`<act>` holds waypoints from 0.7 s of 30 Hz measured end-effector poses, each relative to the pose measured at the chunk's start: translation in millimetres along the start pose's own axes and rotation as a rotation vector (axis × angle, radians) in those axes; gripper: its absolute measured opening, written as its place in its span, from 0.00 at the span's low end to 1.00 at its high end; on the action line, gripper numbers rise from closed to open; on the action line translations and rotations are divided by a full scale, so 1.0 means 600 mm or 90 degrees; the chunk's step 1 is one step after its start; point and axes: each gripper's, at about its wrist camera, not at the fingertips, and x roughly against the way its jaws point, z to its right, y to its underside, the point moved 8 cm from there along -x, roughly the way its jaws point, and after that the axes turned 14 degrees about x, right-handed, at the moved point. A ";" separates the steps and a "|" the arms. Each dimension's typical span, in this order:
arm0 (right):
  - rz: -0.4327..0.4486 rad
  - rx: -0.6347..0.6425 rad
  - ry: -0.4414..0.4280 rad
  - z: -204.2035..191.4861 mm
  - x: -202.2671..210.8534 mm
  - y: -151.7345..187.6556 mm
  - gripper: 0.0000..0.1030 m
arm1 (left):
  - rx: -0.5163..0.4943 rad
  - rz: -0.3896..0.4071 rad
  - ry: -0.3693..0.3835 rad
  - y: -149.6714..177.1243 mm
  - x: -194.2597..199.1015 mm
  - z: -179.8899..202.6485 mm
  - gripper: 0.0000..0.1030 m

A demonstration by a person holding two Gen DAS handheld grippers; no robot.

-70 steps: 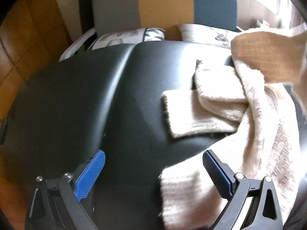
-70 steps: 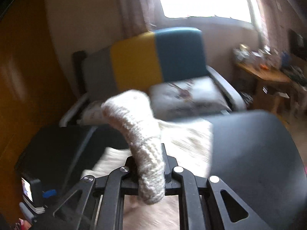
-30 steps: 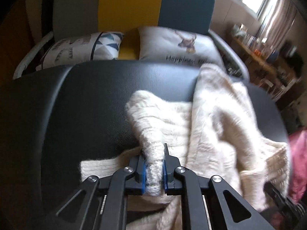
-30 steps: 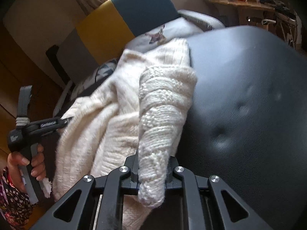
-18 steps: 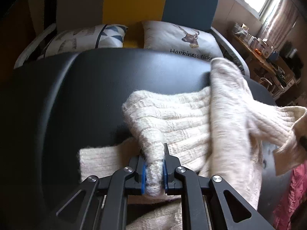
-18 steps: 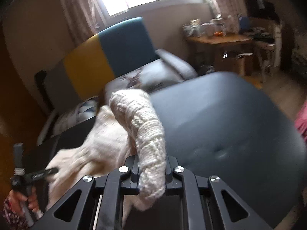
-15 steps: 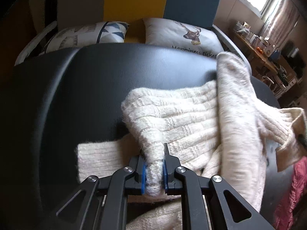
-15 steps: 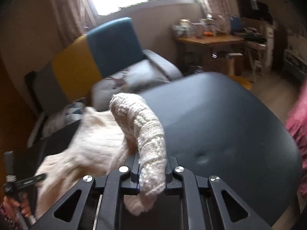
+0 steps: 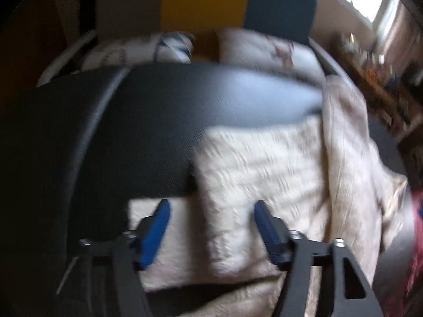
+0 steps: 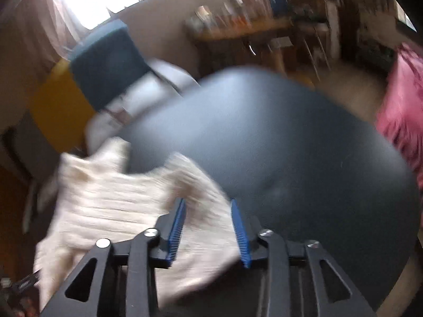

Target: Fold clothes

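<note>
The left gripper [image 9: 211,227] had its blue-padded fingers [image 9: 156,233] spread wide, nothing pinched between them, with the cream knitted sweater [image 9: 264,185] lying under and ahead of the gap. The right gripper [image 10: 208,227] likewise showed its fingers [image 10: 175,228] parted, knit visible between them but not clamped. Both views were smeared by motion blur, so fine detail of the knit was hard to read.

The sweater filled the lower centre and right of the left view, spread on the black padded table [image 9: 164,121]; in the right view it sat at lower left, one flap reaching toward the middle of the table [image 10: 290,158].

Judging from this, the risk was that the loose, bulky knit would slump or unfold with neither gripper holding it, and the part near the right edge of the left view might slide off the table.

Beyond the table stood a grey, yellow and teal chair [image 9: 206,2] with cushions [image 9: 264,50] at the top of the frame, and a cluttered wooden desk [image 10: 238,31] at upper right. Pink fabric [image 10: 401,105] showed at the right edge. Nothing stood on the table to block the sweater
</note>
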 end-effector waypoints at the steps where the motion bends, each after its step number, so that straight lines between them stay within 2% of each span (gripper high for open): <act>1: 0.016 0.011 -0.033 -0.027 0.020 -0.004 0.61 | 0.015 0.015 -0.004 -0.009 0.003 -0.008 0.88; 3: -0.004 0.011 -0.156 -0.105 0.034 0.007 0.76 | 0.038 0.026 -0.018 -0.023 0.000 -0.023 0.96; 6: -0.093 -0.028 -0.344 -0.226 0.004 0.033 0.76 | 0.051 -0.004 -0.048 -0.028 -0.027 -0.039 0.96; 7: -0.119 -0.043 -0.369 -0.254 -0.012 0.042 0.75 | 0.051 -0.024 -0.055 -0.026 -0.039 -0.042 0.96; 9: -0.168 -0.076 -0.386 -0.303 -0.053 0.060 0.73 | 0.054 -0.055 -0.041 -0.021 -0.054 -0.038 0.96; 11: -0.199 -0.108 -0.387 -0.340 -0.092 0.073 0.66 | 0.062 -0.056 -0.036 -0.019 -0.052 -0.039 0.96; 14: -0.234 -0.124 -0.364 -0.376 -0.137 0.088 0.50 | 0.068 -0.062 -0.023 -0.017 -0.053 -0.036 0.96; 16: -0.235 -0.103 -0.354 -0.400 -0.149 0.094 0.31 | 0.066 -0.056 -0.021 -0.014 -0.052 -0.035 0.96; 17: -0.230 -0.083 -0.351 -0.413 -0.149 0.096 0.25 | 0.062 -0.050 -0.020 -0.015 -0.050 -0.034 0.96; 18: -0.225 -0.061 -0.344 -0.420 -0.146 0.097 0.19 | 0.054 -0.043 -0.022 -0.015 -0.050 -0.030 0.91; 19: -0.215 -0.041 -0.338 -0.423 -0.140 0.094 0.15 | 0.040 -0.036 -0.017 -0.015 -0.049 -0.021 0.74; 20: -0.204 -0.021 -0.332 -0.425 -0.133 0.091 0.14 | 0.025 -0.029 -0.011 -0.015 -0.049 -0.012 0.64; 21: -0.193 -0.001 -0.326 -0.428 -0.127 0.088 0.12 | 0.004 -0.032 0.007 -0.014 -0.046 0.003 0.46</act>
